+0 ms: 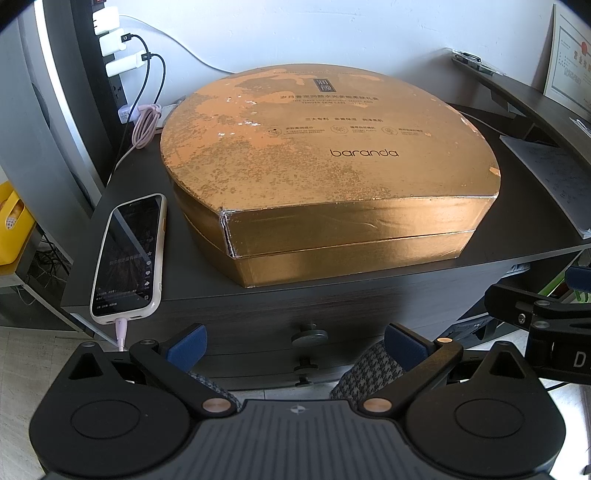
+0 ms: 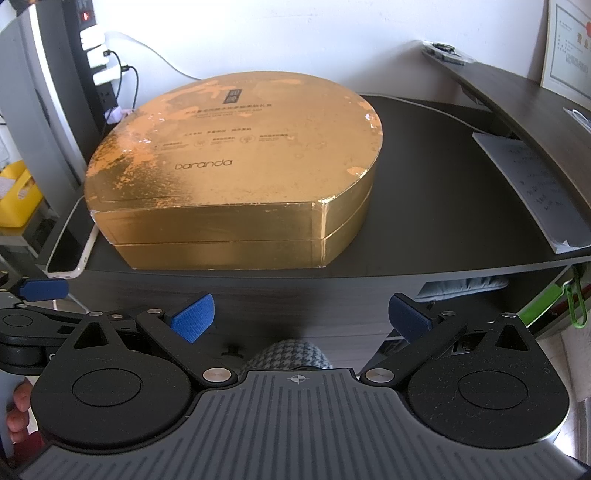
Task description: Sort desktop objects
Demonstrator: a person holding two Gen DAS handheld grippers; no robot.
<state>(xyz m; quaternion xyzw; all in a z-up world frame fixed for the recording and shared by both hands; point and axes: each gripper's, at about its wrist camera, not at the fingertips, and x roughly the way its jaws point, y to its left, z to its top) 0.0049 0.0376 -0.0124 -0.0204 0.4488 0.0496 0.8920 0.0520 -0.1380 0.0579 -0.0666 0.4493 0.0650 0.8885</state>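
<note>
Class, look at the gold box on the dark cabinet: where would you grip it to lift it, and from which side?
The gold box looks too wide for one gripper, so probably use both. Take the base below the lid seam, or the lid alone may lift. Bring the left gripper in at the left front corner, clear of the phone, and the right gripper at the right front corner; the flat front wall faces both.

A dark wood-grain worktop (image 1: 517, 236) with drawers (image 1: 258, 317) stands against a white wall (image 1: 332, 33); pale floor (image 1: 22, 354) below.

"baranda" printed on gold box lid (image 1: 325, 140)
</note>
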